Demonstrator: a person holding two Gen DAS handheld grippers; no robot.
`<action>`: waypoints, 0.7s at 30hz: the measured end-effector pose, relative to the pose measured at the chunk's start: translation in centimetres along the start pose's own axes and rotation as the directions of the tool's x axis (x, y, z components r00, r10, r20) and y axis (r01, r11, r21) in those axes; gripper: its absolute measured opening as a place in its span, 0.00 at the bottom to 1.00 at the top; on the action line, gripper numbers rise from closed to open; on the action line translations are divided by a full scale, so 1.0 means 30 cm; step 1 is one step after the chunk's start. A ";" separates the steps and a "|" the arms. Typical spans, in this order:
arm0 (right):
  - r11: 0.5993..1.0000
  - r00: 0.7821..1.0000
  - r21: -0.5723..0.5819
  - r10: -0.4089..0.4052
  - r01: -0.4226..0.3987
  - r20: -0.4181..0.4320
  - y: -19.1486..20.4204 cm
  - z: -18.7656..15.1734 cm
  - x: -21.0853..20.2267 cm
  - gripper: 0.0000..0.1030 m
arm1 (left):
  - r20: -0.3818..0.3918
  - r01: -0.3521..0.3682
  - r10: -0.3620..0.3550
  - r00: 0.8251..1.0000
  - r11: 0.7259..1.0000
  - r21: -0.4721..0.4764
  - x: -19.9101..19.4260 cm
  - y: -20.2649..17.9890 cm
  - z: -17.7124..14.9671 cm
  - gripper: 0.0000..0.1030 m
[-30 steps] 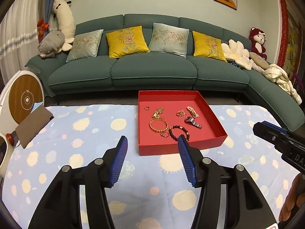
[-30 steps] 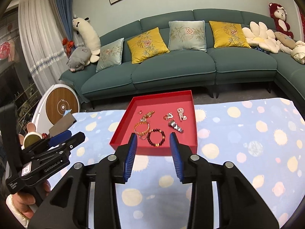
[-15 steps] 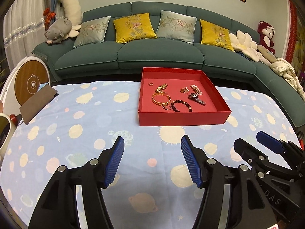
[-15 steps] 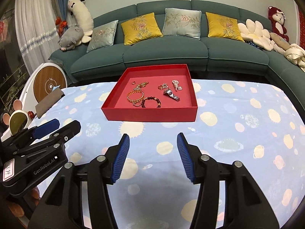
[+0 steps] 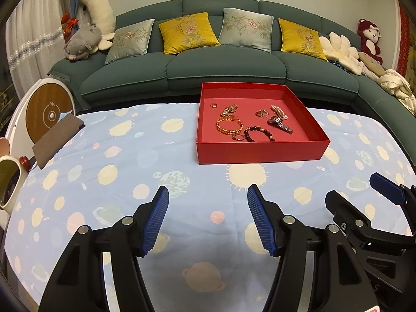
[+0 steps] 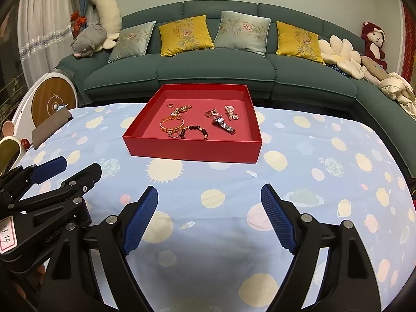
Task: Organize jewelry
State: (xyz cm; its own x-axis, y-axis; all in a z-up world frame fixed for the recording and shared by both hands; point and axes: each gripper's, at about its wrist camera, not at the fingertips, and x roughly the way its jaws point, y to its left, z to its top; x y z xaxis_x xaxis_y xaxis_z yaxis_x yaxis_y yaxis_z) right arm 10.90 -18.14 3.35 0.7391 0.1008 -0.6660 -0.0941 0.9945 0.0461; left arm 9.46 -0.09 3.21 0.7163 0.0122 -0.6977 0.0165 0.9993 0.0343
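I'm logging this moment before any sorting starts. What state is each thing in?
Left gripper: open, empty, hovering over the tablecloth.
Right gripper: open, empty, short of the tray.
Red tray: lidless, flat on the tablecloth.
Gold bracelet: lying loose in the tray.
Dark bead bracelet: flat, beside the gold one.
Watch: lying on its side.
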 end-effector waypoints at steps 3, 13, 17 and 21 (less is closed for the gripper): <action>1.000 1.000 0.008 0.002 -0.002 -0.012 -0.001 -0.001 0.014 0.77 | -0.005 -0.008 0.008 1.000 1.000 -0.006 0.014 0.003 0.002 0.59; 1.000 0.999 0.029 -0.002 0.004 -0.042 -0.006 0.000 0.084 0.81 | -0.065 -0.035 0.033 0.997 0.999 -0.037 0.110 0.011 0.000 0.59; 0.999 0.999 0.035 -0.004 0.006 -0.055 -0.006 0.006 0.120 0.81 | -0.080 -0.041 0.036 0.996 0.997 -0.064 0.141 0.018 0.002 0.59; 0.999 0.998 0.032 -0.014 0.016 -0.057 -0.013 0.004 0.154 0.84 | -0.098 -0.047 0.039 0.994 0.996 -0.072 0.174 0.018 0.002 0.59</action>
State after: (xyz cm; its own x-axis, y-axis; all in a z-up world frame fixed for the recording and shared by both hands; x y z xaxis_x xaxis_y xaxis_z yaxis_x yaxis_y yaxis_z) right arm 14.43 -18.07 0.36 0.7008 0.0846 -0.7083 -0.0609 0.9964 0.0588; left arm 13.25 0.51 -0.36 0.6446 0.0549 -0.7625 -0.0673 0.9976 0.0149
